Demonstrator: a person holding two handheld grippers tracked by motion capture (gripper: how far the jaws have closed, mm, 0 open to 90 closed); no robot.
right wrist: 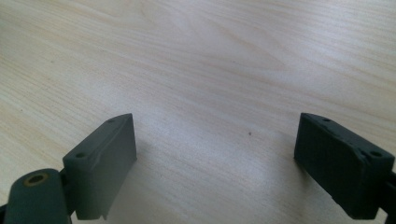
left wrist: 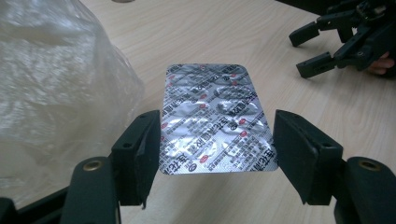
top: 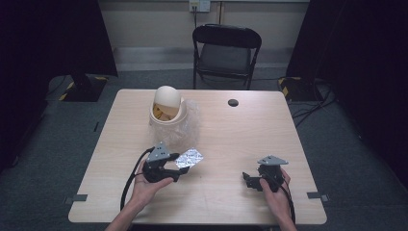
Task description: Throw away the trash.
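A silver foil blister pack (left wrist: 215, 121) with red print is held by its two long edges between the jaws of my left gripper (left wrist: 217, 144), which is shut on it. In the high view the blister pack (top: 189, 158) hangs a little above the table, just in front of the bin, with the left gripper (top: 180, 166) at its near end. My right gripper (right wrist: 215, 154) stands open over bare wood with nothing between its jaws. In the high view the right gripper (top: 248, 179) sits low at the front right of the table.
A small cream swing-lid bin (top: 166, 111) lined with a clear plastic bag (top: 186, 126) stands at the table's middle left; the bag (left wrist: 56, 79) bulges close to the left jaw. A black cable grommet (top: 233, 102) and a folding chair (top: 226, 48) lie beyond.
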